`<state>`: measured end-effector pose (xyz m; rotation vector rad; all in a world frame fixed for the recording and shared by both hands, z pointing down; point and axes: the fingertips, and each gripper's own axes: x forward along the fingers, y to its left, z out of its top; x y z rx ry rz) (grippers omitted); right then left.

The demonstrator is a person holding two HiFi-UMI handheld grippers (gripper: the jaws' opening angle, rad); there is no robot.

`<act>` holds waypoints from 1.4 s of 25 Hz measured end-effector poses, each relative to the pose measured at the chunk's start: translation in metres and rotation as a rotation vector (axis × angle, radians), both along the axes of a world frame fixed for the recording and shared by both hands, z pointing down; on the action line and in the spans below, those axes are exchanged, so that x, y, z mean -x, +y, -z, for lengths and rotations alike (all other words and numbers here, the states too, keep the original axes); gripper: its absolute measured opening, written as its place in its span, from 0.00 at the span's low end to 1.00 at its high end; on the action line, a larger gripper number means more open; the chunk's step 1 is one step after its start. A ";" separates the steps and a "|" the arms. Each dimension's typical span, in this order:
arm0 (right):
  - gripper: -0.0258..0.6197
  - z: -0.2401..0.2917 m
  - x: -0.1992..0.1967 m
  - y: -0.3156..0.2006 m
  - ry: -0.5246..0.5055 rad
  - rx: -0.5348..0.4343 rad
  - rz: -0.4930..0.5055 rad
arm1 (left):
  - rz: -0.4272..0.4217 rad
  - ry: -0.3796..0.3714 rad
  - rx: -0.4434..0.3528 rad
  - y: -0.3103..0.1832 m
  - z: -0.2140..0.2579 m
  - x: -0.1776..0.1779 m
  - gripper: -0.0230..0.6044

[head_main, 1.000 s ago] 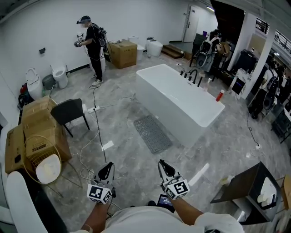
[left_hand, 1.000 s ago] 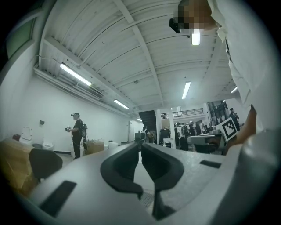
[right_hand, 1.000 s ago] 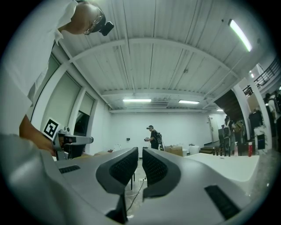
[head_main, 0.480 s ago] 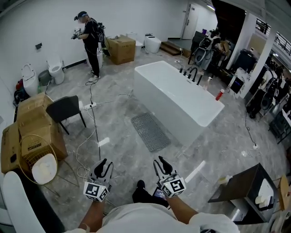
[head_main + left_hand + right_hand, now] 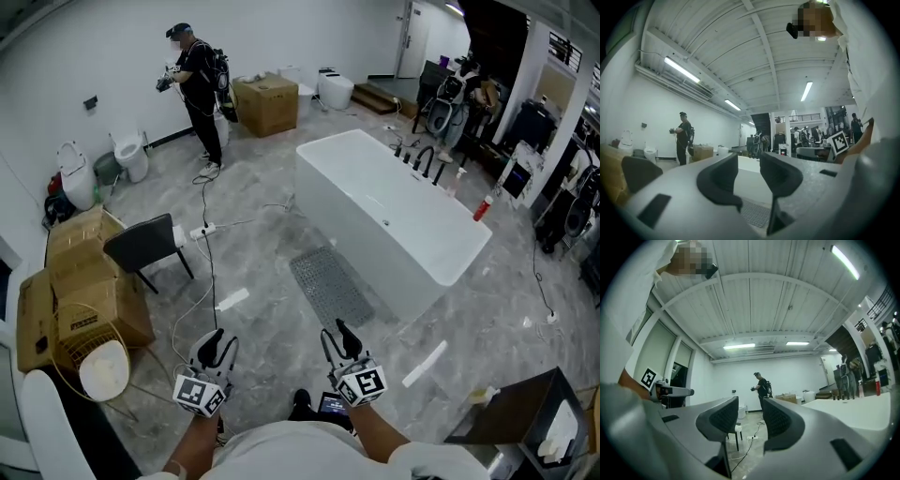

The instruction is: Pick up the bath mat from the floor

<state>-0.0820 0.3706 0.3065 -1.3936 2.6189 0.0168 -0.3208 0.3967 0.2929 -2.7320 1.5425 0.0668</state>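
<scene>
Bath mat [image 5: 330,286] lies flat on the floor at frame centre, just beside the white bathtub [image 5: 367,251]. At lower left, a wire basket [image 5: 89,302] holds a white rounded object [image 5: 103,368]. At the bottom edge, the left gripper [image 5: 214,349] and right gripper [image 5: 339,339] have their fingers spread, having just been opening, with nothing between them.

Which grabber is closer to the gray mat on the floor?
Right. The right gripper is short of the near end of the bath mat; the left gripper is off to its left, farther away. Both grippers' jaws have just been opening, with nothing between them.
</scene>
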 end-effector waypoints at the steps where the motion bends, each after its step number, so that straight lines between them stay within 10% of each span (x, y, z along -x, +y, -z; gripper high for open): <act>1: 0.29 0.003 0.000 -0.015 -0.001 -0.014 0.007 | 0.001 0.003 -0.007 -0.015 0.005 -0.001 0.27; 17: 0.29 -0.029 -0.018 -0.187 -0.040 0.059 0.015 | 0.002 0.003 0.029 -0.199 -0.007 -0.005 0.27; 35: 0.29 0.003 0.035 -0.410 0.026 0.120 -0.259 | -0.283 0.055 0.071 -0.491 0.005 0.044 0.28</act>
